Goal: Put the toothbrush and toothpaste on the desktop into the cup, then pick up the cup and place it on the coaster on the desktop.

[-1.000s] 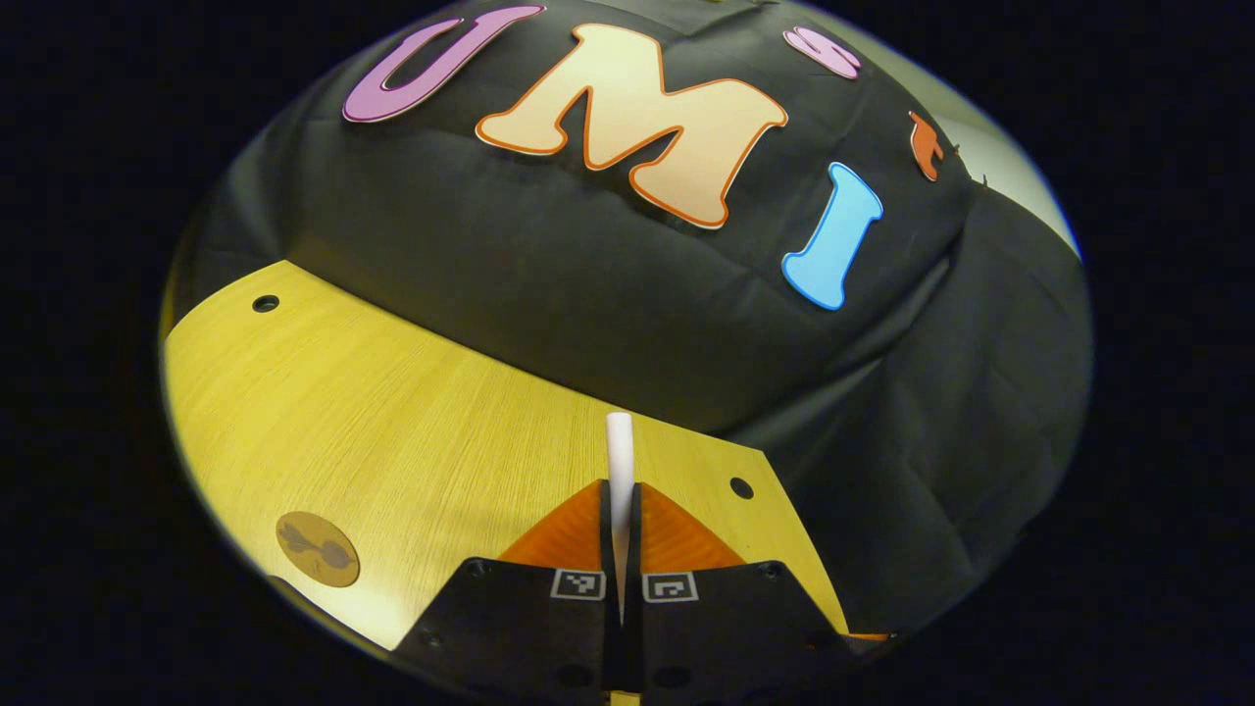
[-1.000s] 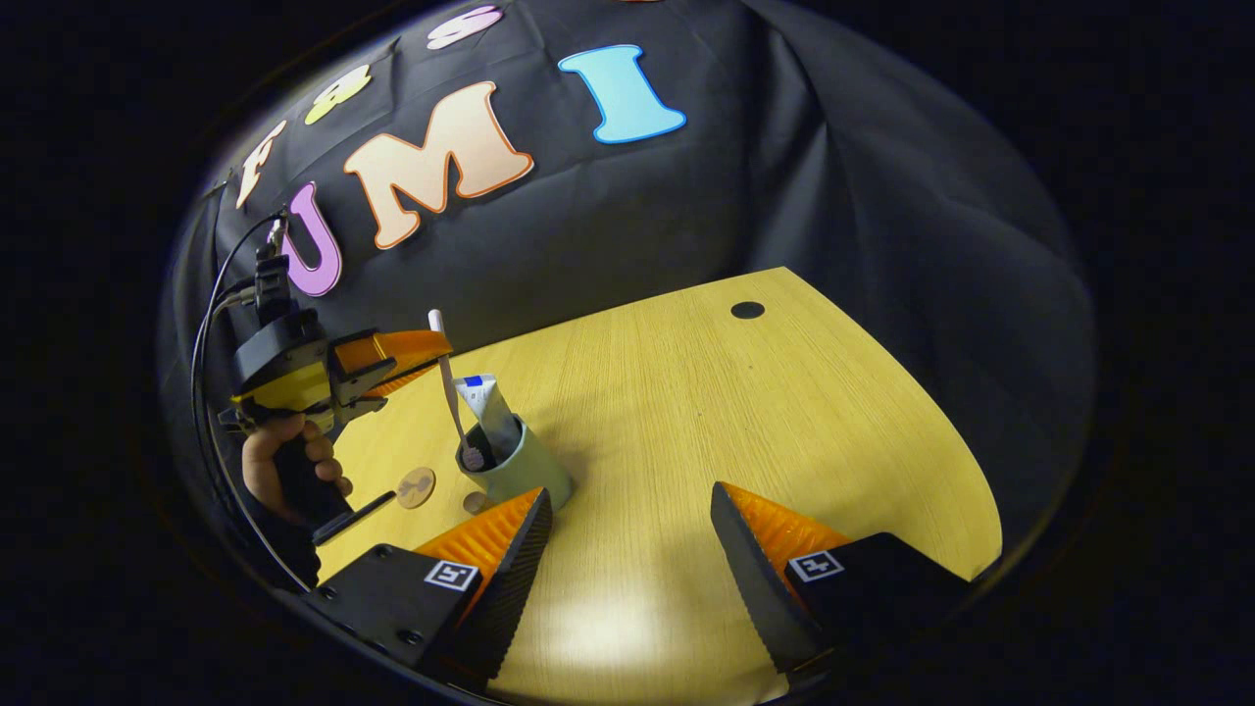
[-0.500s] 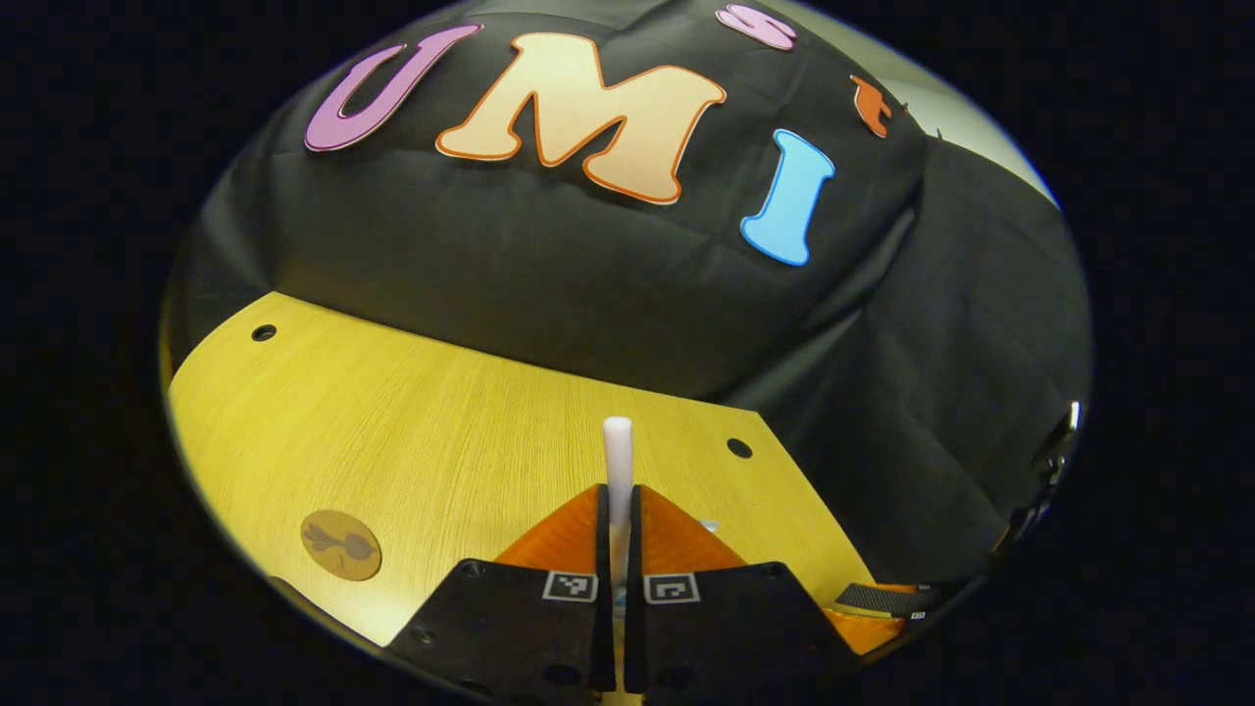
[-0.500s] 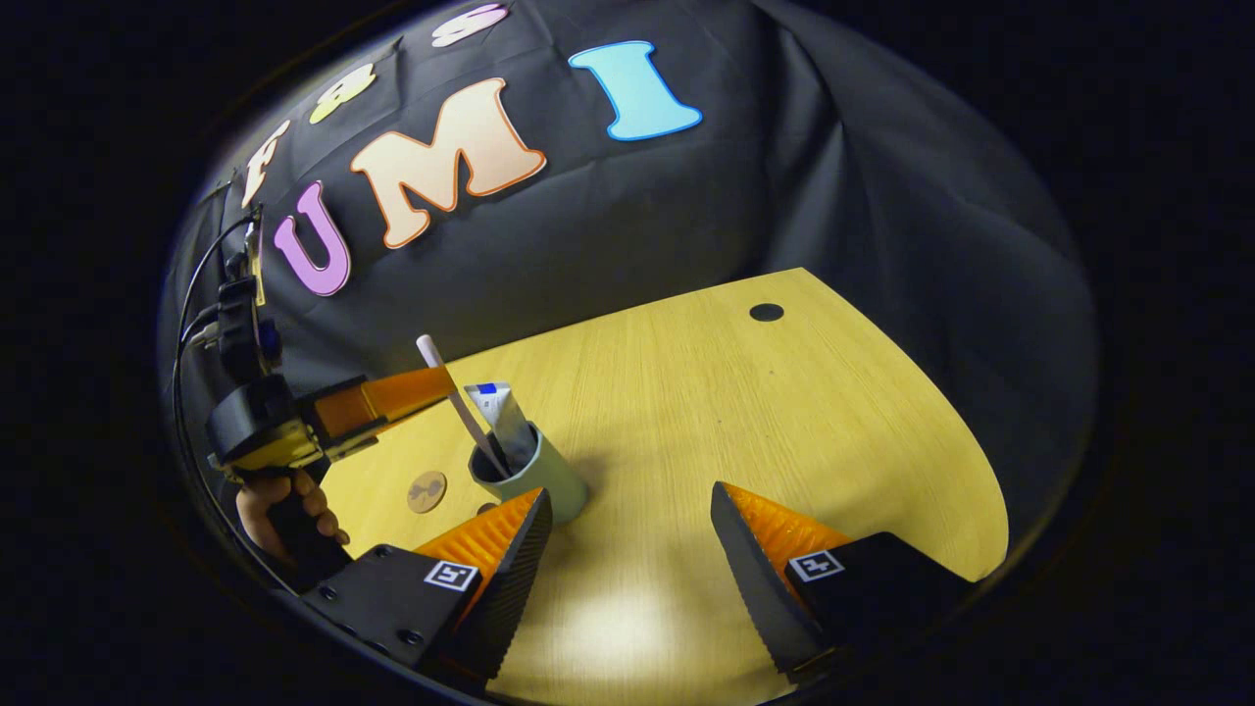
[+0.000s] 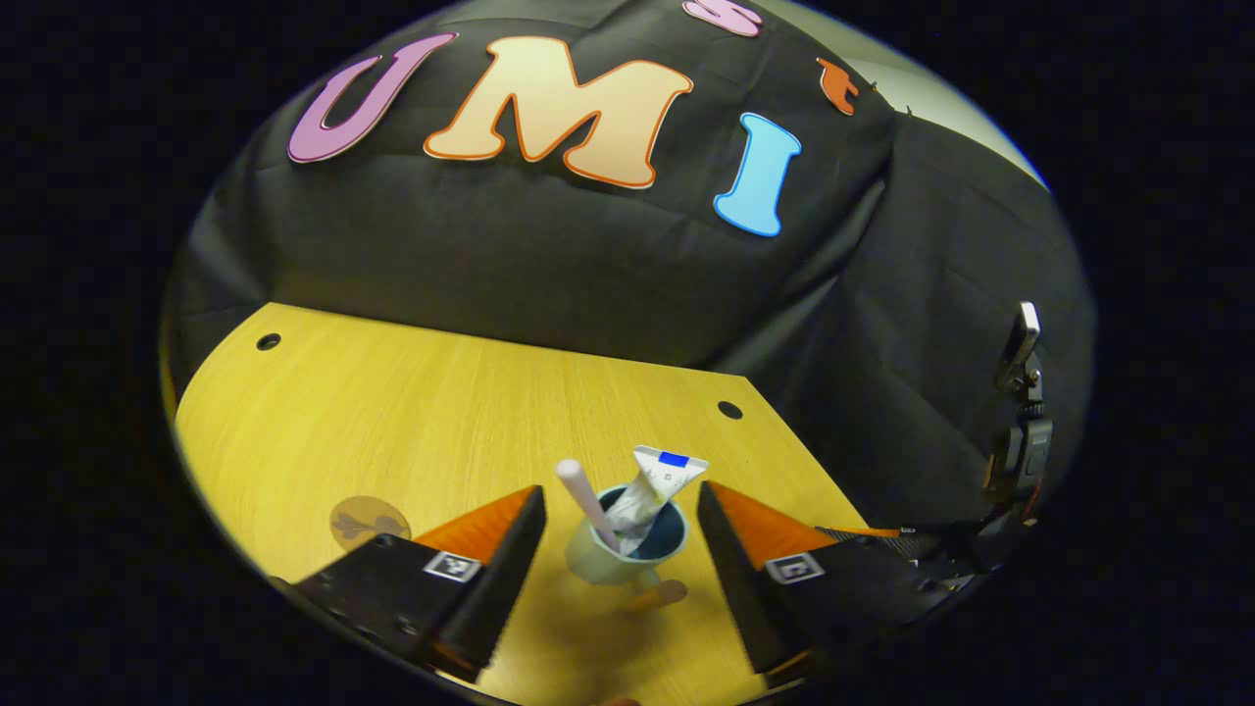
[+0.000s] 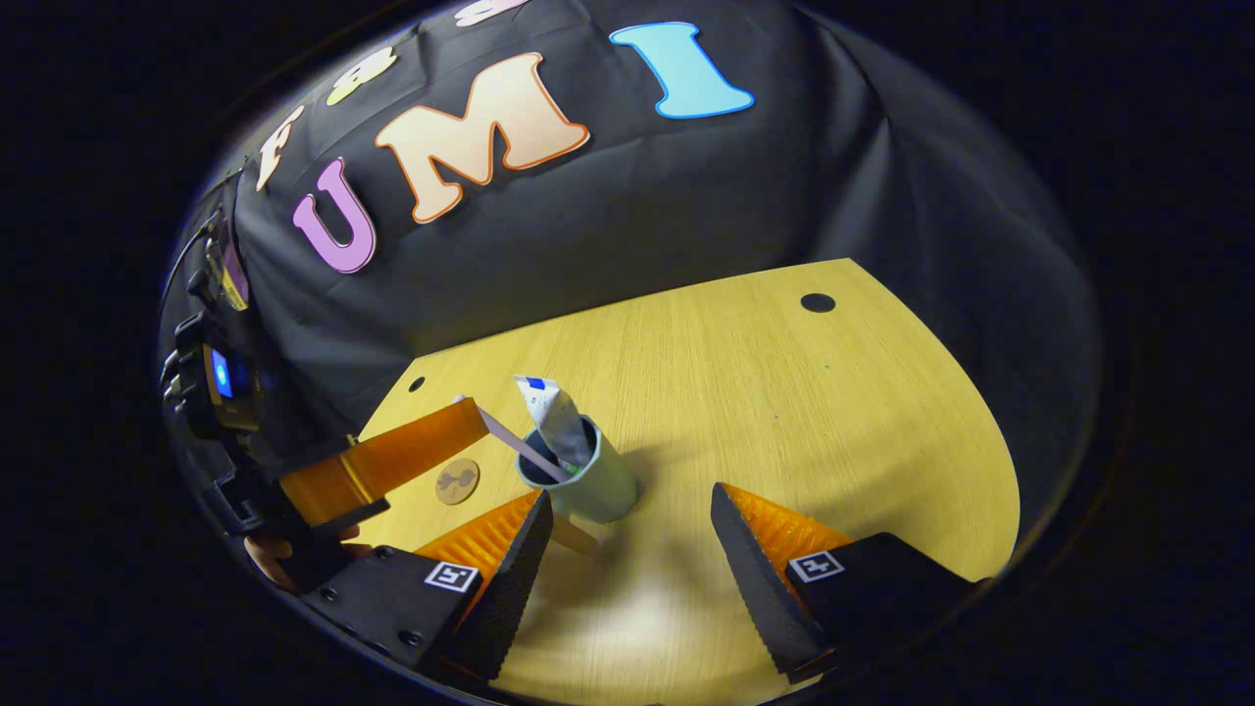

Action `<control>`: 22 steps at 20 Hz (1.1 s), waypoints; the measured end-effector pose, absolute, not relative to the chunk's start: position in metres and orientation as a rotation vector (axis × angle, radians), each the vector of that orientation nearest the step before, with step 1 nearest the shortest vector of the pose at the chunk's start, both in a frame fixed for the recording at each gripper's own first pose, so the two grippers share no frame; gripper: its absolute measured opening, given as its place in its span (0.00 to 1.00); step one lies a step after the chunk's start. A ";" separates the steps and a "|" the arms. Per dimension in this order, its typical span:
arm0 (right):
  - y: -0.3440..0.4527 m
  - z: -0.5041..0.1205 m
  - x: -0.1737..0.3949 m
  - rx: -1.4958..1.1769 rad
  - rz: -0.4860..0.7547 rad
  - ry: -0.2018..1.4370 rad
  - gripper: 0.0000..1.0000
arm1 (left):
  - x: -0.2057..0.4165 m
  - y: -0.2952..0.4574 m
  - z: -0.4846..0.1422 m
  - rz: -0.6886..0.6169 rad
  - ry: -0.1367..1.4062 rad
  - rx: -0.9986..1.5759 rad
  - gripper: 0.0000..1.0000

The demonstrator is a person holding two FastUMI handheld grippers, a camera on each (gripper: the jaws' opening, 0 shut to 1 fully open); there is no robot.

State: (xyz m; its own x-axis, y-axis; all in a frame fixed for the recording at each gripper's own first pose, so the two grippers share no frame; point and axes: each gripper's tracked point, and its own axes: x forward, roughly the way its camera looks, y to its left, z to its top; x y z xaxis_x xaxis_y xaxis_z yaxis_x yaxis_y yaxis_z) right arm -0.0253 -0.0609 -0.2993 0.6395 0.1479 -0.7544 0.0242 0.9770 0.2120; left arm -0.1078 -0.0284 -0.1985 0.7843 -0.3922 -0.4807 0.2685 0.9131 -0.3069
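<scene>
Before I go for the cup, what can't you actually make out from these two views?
- Toothbrush bristle end: inside the cup, hidden by its wall in both views.
- Toothpaste lower end: same, sunk in the cup.
- Print on the coaster: too small in the right gripper view; in the left gripper view the left gripper finger cuts off its edge.
- Small brown piece by the cup base: blurred, unidentifiable.

Your cup [image 5: 620, 559], pale green outside with a dark interior, stands upright on the wood desktop [image 5: 412, 431]. Toothbrush [image 5: 586, 502] is in the cup, white handle leaning left over the rim. Toothpaste [image 5: 649, 490], a white tube with a blue mark on its crimped end, stands in the cup beside it. The round brown coaster [image 5: 369, 518] lies flat left of the cup, apart from it.
</scene>
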 end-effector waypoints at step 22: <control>0.010 -0.397 -0.015 -0.034 0.135 1.357 0.90 | -0.164 0.194 -0.186 0.012 0.483 -0.034 0.95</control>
State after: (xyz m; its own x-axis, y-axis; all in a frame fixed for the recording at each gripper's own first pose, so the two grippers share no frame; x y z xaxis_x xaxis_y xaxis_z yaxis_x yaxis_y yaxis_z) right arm -0.0147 0.0097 -0.3971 0.2059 0.0774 -0.9755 -0.1164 0.9917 0.0541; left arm -0.1643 0.1936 -0.1861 0.8857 0.0032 -0.4642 -0.0195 0.9993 -0.0303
